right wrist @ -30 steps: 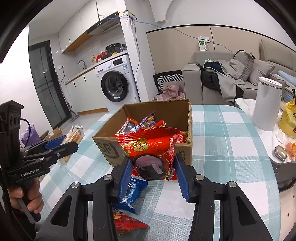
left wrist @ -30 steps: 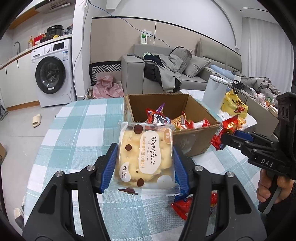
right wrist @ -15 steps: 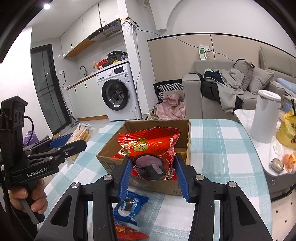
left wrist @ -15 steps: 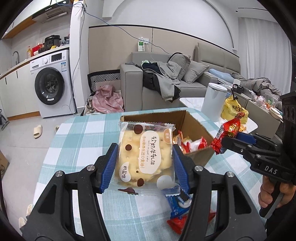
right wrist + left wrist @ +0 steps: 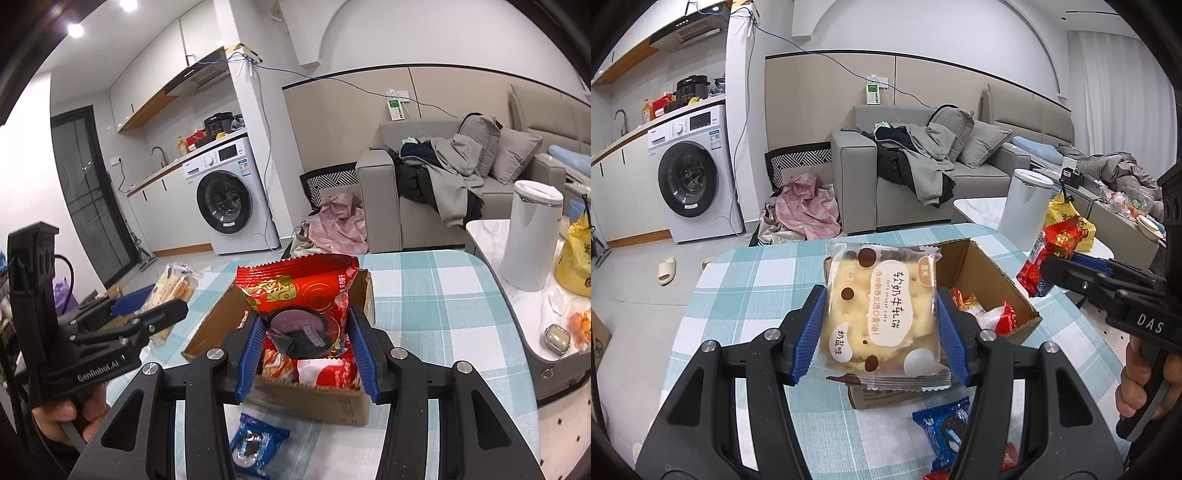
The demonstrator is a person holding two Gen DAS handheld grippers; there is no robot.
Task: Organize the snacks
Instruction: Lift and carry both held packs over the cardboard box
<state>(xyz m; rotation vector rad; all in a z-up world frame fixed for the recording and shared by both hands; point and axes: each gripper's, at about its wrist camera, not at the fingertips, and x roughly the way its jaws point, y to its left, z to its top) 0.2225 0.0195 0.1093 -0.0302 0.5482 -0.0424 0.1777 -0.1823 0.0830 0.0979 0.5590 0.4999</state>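
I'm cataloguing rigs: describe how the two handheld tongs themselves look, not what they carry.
Both are matte black, angular plastic frames with silver screws and ribbed blue pads. The left tongs read "GenRobot.AI" in white on the side, seen from the right wrist view, with a black cable behind. The right tongs read "DAS". Each has a pistol-style grip in a bare hand.

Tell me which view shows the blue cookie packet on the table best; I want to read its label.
The left wrist view: the blue cookie packet lies near the cardboard box, its cookie picture visible. In the right wrist view the packet sits low between the right tongs' arms, glare hiding its print.
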